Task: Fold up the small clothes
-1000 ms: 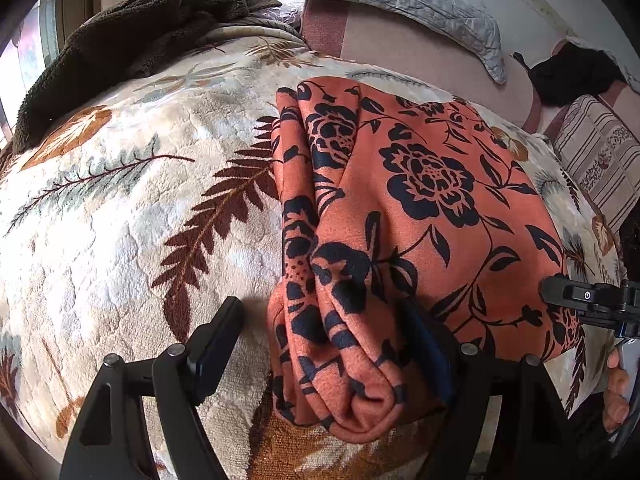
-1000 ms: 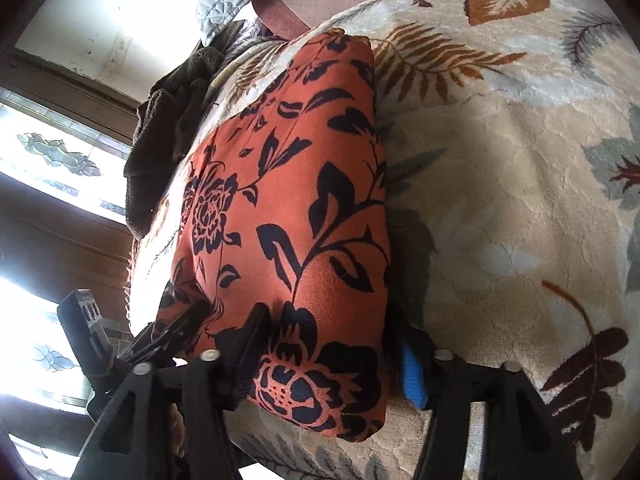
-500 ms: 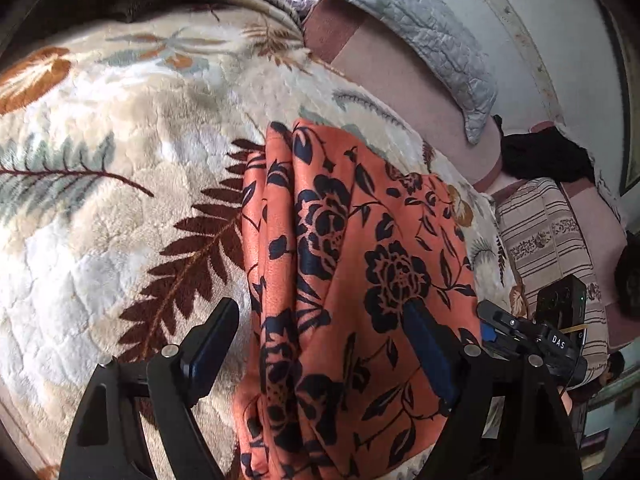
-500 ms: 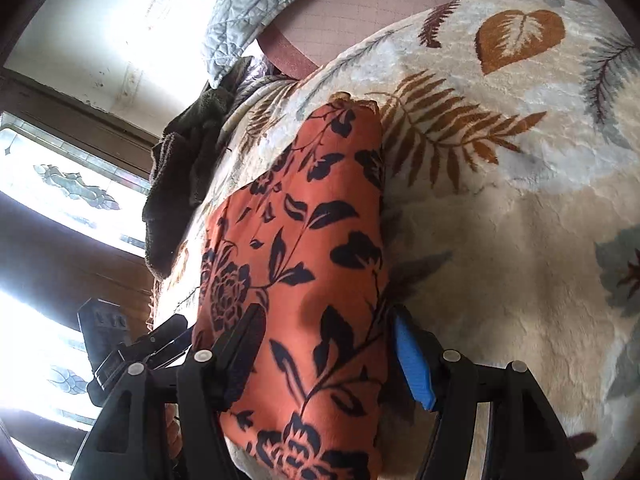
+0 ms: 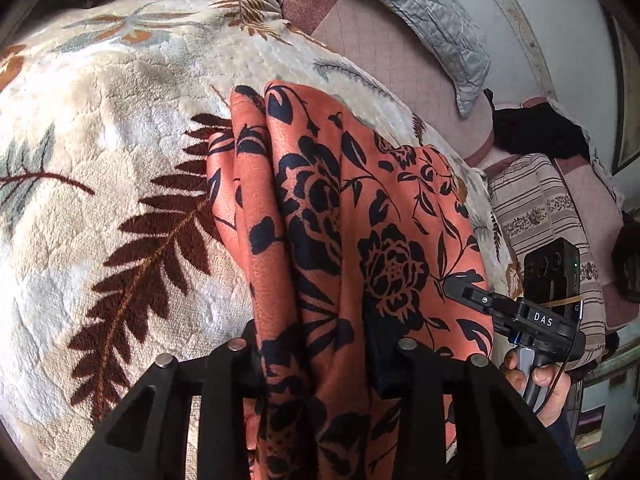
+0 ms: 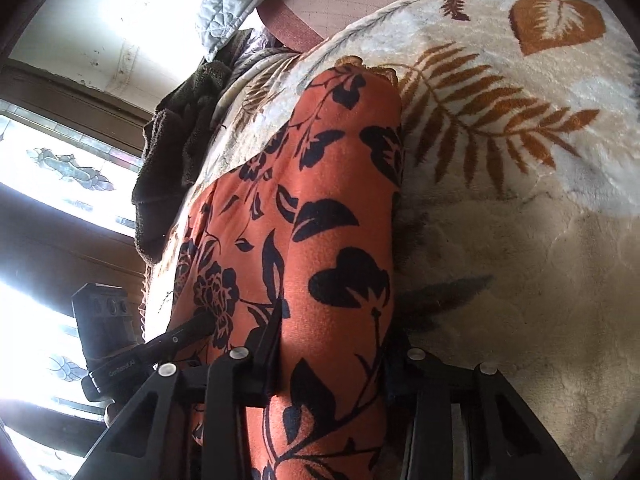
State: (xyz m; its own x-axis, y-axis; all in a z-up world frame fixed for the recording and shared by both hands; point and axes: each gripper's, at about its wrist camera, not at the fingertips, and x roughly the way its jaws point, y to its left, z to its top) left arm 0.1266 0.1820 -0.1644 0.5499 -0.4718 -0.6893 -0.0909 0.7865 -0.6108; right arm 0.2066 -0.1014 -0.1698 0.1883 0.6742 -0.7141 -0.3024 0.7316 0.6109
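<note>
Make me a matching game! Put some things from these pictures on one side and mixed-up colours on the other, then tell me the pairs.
Things:
1. flowery cloth
2. quilted pillow
3. fuzzy towel
4. heart-shaped leaf on the blanket

Colours:
A. dark brown
B. orange with black
C. rusty brown-orange
D. pale grey-blue

Pairs: 1-B, 2-D, 3-A, 4-C

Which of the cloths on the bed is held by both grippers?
The orange cloth with black flowers; the dark brown one lies untouched near the window.
</note>
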